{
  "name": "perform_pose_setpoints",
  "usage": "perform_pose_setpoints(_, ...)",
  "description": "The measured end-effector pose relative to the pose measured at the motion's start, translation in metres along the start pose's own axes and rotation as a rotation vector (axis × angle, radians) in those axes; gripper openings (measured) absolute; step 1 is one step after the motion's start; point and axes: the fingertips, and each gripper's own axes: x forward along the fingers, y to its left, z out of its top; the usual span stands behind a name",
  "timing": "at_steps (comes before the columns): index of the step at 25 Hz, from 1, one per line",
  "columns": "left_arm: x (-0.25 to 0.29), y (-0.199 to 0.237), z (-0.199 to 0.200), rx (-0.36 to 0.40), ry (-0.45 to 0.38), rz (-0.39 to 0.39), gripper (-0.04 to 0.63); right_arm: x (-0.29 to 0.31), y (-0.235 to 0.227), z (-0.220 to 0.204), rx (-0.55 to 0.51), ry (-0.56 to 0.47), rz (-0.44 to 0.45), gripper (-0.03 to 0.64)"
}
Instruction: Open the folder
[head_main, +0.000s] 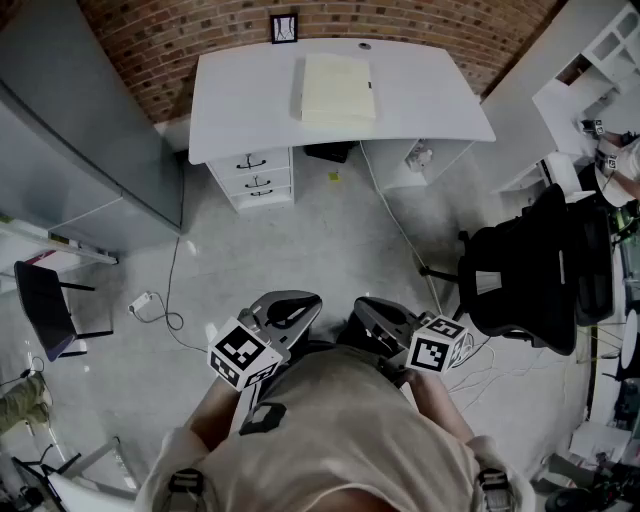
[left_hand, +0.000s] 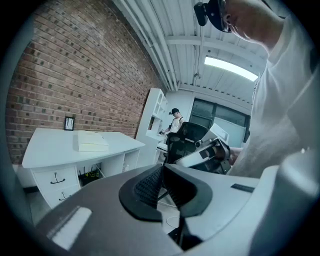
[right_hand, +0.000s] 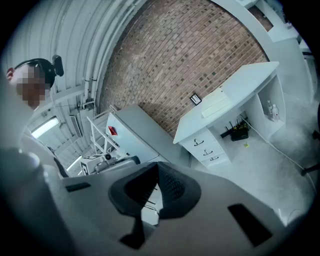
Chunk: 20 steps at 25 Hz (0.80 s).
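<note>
A pale cream folder (head_main: 337, 88) lies closed and flat on the white desk (head_main: 420, 105) against the brick wall, far across the floor from me. It shows small in the left gripper view as the folder (left_hand: 91, 142) and in the right gripper view as the folder (right_hand: 218, 105). My left gripper (head_main: 290, 312) and right gripper (head_main: 378, 318) are held close to my chest, side by side, both shut with nothing between the jaws. Each pair of ribbed pads meets at the tips: left gripper (left_hand: 161, 172), right gripper (right_hand: 156, 172).
A small framed picture (head_main: 284, 28) stands at the desk's back edge. A drawer unit (head_main: 255, 176) sits under the desk's left side. A black office chair (head_main: 535, 270) stands at the right, with cables on the floor near it. A grey partition (head_main: 75, 130) is at the left.
</note>
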Motion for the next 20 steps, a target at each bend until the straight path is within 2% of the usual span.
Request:
perform_pose_setpoints(7,0.002,-0.001,0.006,-0.012,-0.043,0.003,0.013,0.018,0.004,0.000,-0.058,0.028,0.031,0.003)
perform_pose_setpoints(14,0.006,0.005,0.013,0.015,-0.021,0.039,0.012,0.025,0.002,0.015,-0.052,0.027,0.084,0.005)
perform_pose_setpoints(20,0.034,-0.002,0.023,0.050,0.018,0.030,0.013,0.014,-0.016,0.026,0.001,0.005,0.100,0.005)
